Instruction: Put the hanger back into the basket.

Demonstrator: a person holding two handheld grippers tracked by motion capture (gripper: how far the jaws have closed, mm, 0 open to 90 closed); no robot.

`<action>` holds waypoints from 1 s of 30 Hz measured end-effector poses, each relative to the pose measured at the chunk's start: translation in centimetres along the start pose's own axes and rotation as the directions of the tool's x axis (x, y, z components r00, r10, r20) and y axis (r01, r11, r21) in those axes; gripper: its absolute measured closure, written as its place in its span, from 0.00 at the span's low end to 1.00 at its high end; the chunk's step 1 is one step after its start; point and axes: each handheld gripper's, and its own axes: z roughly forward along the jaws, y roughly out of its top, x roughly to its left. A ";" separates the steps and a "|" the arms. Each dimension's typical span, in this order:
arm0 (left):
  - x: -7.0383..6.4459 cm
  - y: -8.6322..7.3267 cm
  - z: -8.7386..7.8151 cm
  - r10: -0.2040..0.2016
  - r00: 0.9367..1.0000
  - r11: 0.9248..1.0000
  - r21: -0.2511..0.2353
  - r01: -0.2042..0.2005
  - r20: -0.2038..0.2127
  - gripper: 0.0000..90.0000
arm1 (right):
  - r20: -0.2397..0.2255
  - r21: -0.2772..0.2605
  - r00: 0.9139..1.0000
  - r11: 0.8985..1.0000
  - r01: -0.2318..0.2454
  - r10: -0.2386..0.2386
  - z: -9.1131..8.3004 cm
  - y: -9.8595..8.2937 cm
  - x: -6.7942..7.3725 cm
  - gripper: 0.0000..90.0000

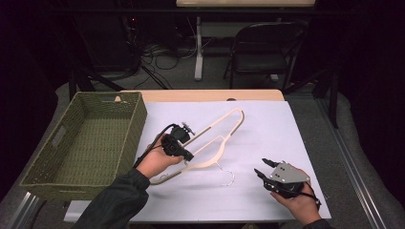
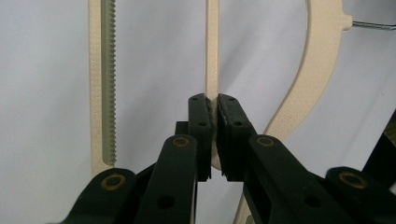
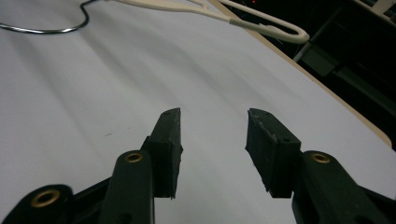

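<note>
A cream plastic clothes hanger [image 1: 220, 138] with a metal hook [image 1: 228, 176] lies slantwise on the white sheet in the middle of the table. My left gripper [image 1: 184, 143] is shut on the hanger's thin middle bar [image 2: 212, 56], which runs up between the pads in the left gripper view; the ribbed bottom bar [image 2: 102, 84] stands to its left and the curved shoulder [image 2: 317, 60] to its right. My right gripper [image 1: 261, 168] hovers open near the table's front right, nothing between its fingers [image 3: 170, 135]. The hanger [image 3: 261, 25] and its hook [image 3: 51, 28] lie beyond it.
A green woven basket [image 1: 81, 143] stands at the table's left, beside the left hand. The white sheet [image 1: 272, 129] covers most of the wooden table. A folding chair [image 1: 265, 47] and cables sit on the floor behind.
</note>
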 end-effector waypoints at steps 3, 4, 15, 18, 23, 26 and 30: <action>-1.0 0.2 0.5 0.047 0.999 0.998 0.029 -0.048 0.020 0.95 | -0.015 0.002 0.998 0.998 0.064 -0.064 0.8 0.6 0.6 0.61; -1.0 0.2 0.5 0.047 0.999 0.998 0.029 -0.048 0.020 0.95 | -0.015 0.002 0.998 0.998 0.064 -0.064 0.8 0.6 0.6 0.61; -3.0 0.7 1.7 0.111 0.992 0.991 0.068 -0.115 0.062 0.95 | -0.059 0.030 0.972 0.973 0.231 -0.229 1.3 1.4 2.1 0.58; -3.4 0.9 2.0 0.126 0.990 0.989 0.069 -0.131 0.071 0.95 | -0.060 0.001 0.968 0.970 0.243 -0.242 1.5 1.4 2.4 0.57; -3.9 1.0 2.6 0.142 0.986 0.985 0.082 -0.150 0.090 0.95 | -0.070 -0.005 0.954 0.956 0.292 -0.292 1.6 1.5 2.9 0.55; -4.0 1.0 2.8 0.153 0.983 0.983 0.090 -0.162 0.099 0.95 | -0.065 0.016 0.950 0.951 0.309 -0.307 1.6 1.5 3.0 0.55; -4.1 1.1 3.0 0.158 0.981 0.982 0.090 -0.169 0.115 0.95 | -0.082 0.011 0.935 0.938 0.348 -0.346 2.0 1.4 3.4 0.55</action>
